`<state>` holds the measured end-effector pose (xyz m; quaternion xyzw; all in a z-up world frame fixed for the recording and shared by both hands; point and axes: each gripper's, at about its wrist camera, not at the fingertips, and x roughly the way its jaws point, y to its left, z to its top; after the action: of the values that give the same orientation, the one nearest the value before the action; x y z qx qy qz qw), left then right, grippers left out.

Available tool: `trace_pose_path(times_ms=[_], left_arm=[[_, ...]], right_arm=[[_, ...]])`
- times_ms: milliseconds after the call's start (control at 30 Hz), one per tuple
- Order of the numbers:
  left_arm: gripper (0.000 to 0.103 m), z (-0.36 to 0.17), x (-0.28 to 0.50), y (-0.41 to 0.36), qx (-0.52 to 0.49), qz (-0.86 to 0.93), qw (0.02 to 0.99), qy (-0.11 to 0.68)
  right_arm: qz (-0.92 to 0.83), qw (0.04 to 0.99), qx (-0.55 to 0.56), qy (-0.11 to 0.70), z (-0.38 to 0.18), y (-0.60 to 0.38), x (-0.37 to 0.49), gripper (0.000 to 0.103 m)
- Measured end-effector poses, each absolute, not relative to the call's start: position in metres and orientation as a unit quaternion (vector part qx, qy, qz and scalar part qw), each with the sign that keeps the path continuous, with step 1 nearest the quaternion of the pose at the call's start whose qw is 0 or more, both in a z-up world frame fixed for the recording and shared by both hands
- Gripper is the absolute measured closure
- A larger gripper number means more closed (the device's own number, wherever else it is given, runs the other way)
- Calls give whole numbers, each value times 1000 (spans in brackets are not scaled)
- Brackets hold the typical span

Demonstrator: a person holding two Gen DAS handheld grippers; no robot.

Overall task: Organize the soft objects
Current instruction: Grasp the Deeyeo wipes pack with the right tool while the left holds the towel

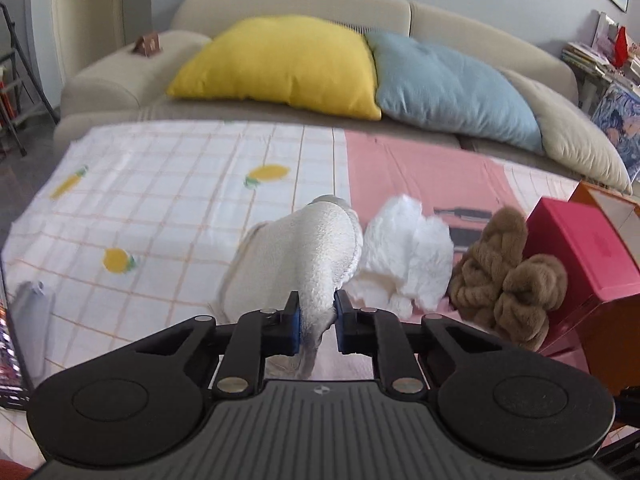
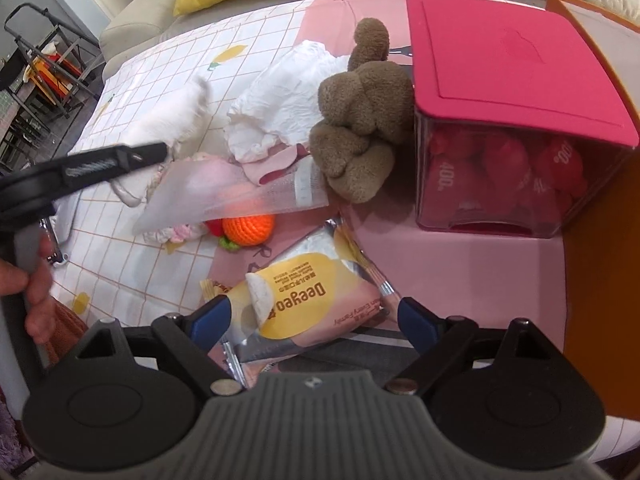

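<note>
Item one: my left gripper (image 1: 316, 320), jaws drawn close and pinched on a white terry cloth (image 1: 320, 248), which stands up from the blue pads and hangs forward over the checked table cover (image 1: 160, 208); from the right wrist view the same cloth (image 2: 168, 120) appears blurred beyond the left gripper's black arm. Item two: my right gripper (image 2: 314, 318), jaws spread wide and clamping nothing, its blue pads standing either side of a yellow and pink snack packet (image 2: 304, 304) that lies flat on the pink part of the cover; I cannot tell whether the pads touch the wrapper. Item three: a white fluffy bundle (image 1: 404, 256), just right of the held cloth. Item four: a brown plush toy (image 2: 360, 120), leaning against the red-lidded clear box (image 2: 520, 64), which holds red sachets. Item five: a crumpled white cloth (image 2: 280, 108), beside the plush. Item six: a translucent bag (image 2: 232, 192), lying over an orange crocheted ball (image 2: 248, 228) and small pink and white fabrics. Item seven: a yellow cushion (image 1: 280, 60) and a blue cushion (image 1: 452, 84), on the beige sofa (image 1: 300, 4) behind the table. Item eight: my hand (image 2: 28, 288), on the left gripper's grey handle.
</note>
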<state>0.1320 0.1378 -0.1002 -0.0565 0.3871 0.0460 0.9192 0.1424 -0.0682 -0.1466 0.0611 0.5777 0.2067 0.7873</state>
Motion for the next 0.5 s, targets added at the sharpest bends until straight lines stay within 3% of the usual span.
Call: trace_pose_path(times_ms=[100,300,500], left_arm=[[86,-84,121,135,-62,38,925,374],[87,-67,102,117,-61,-4,931,359],[87,-71,97,103,-49,-24,928,368]], right_arm=[[195,773,93,596,-150,-72,144,5],[138,733,162,646,-170,-73,154,5],[84,730,201,647,-178,-63,164,5]])
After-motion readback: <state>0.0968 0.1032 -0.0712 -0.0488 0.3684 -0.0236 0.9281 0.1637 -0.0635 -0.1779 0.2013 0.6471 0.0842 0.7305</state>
